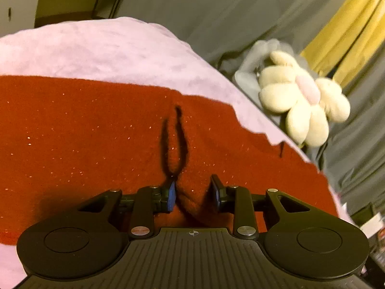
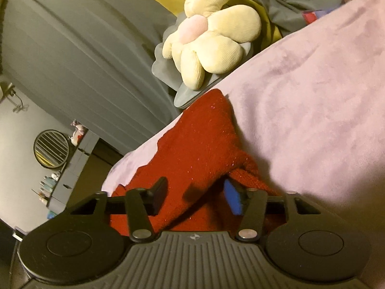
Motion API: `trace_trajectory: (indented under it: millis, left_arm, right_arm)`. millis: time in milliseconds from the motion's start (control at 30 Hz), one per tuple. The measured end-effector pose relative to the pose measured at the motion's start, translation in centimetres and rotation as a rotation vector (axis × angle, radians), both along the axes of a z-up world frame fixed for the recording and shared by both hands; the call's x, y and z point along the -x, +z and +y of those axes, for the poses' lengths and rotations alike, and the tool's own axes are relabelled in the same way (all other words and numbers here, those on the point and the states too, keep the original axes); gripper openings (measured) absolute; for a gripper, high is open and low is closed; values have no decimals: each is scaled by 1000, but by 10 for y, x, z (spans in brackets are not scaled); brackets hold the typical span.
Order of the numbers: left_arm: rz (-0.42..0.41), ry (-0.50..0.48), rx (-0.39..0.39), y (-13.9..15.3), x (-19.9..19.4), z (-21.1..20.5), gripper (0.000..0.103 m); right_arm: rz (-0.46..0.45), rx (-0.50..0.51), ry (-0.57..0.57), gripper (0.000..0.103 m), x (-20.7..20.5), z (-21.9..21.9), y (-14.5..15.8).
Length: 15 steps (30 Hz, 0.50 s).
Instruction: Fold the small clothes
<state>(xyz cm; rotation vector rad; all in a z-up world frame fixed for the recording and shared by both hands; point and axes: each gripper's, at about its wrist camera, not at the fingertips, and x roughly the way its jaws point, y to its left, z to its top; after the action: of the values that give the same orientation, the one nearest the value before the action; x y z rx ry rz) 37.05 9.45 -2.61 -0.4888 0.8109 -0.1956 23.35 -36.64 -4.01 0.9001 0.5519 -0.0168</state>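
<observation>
Two grippers are set on one red knitted garment (image 1: pixel 84 125), which is spread on a pink blanket (image 1: pixel 101 48). A bunched ridge of knit sits between the blue pads of the left gripper (image 1: pixel 193 192), apparently pinched. The right gripper (image 2: pixel 195 193) stands apart, with a raised fold between its jaws but not pressed. Before any lift, the right grip is best closed fully, and both corners are best carried together so the fold stays even.

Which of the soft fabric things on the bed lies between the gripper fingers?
The red knitted garment; the cream flower cushion sits farther off, past the pink blanket.
</observation>
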Motion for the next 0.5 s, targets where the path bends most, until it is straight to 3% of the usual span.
trace_trajectory:
  millis: [67, 200, 333, 433, 500]
  left_arm:
    - [-11, 7, 19, 4, -4, 0, 25]
    - [-85, 2, -21, 22, -1, 1, 23]
    - [-105, -14, -85, 26, 5, 0, 23]
    - [-59, -8, -109, 17, 6, 1, 23]
    - [-51, -7, -103, 15, 11, 3, 23]
  right_arm:
    - [19, 17, 6, 29, -2, 3, 0]
    - [45, 48, 43, 29, -7, 7, 5]
    - [-67, 68, 163, 29, -6, 12, 26]
    - [-168, 41, 212, 29, -2, 13, 37]
    - [-146, 94, 174, 29, -3, 18, 37]
